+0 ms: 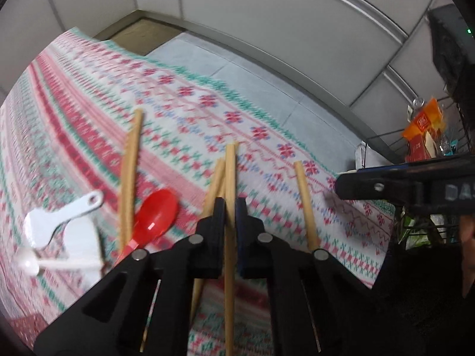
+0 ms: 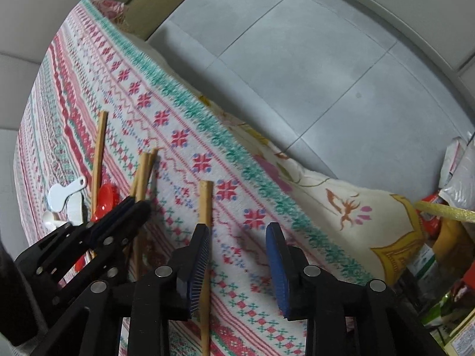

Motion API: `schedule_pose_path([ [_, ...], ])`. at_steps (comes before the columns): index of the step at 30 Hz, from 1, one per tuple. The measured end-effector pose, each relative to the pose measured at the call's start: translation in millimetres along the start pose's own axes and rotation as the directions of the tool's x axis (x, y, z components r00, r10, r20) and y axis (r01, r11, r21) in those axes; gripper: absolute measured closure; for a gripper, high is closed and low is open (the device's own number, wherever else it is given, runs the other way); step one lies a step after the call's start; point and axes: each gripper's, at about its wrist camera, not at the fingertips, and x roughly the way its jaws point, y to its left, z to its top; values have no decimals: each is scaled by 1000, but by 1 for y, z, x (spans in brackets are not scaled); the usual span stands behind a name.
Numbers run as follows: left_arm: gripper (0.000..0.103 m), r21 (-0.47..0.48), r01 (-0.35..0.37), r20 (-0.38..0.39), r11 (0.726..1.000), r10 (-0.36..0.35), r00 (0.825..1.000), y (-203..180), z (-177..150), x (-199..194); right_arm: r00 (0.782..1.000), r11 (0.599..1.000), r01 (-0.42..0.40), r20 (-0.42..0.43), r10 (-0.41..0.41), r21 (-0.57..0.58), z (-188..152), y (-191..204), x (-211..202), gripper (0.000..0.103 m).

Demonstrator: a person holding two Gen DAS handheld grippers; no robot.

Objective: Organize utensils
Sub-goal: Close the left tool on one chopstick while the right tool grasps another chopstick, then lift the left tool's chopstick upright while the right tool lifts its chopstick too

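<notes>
Several wooden chopsticks lie on a red, green and white patterned tablecloth (image 1: 89,95). My left gripper (image 1: 230,207) is shut on one chopstick (image 1: 230,172), which runs straight between its pads. A second chopstick (image 1: 215,182) slants under its left finger. More chopsticks lie to the left (image 1: 130,172) and right (image 1: 305,204). A red spoon (image 1: 157,213) and white spoons (image 1: 59,222) rest at the left. My right gripper (image 2: 237,255) is open above the cloth, with a chopstick (image 2: 205,207) lying along its left finger (image 2: 200,252). The left gripper (image 2: 133,207) shows beside it.
The cloth's green-fringed edge (image 2: 237,148) runs diagonally, with grey floor tiles (image 2: 326,74) beyond and a flowered cream cloth (image 2: 341,204) hanging below it. Bags and packets (image 2: 457,172) crowd the right side. White wall panels (image 1: 267,14) stand behind.
</notes>
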Motion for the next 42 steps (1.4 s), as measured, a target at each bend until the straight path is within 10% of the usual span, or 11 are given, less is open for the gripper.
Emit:
schedule_pose_path([
  [17,95,-140,-73,52,987,81,995,39,-80,-68,973,956,228,80,-217,-186,-11,61,39,66],
  [22,95,-181,-88,65,980,101,993,45,-96,-81,943,921,326,139,-301,-214,-19,77,45,83],
  [42,95,-362,-114,298,925,231,926,73,-145,-180,980,959,78,195,-25,-272,-46,142,-5,96],
])
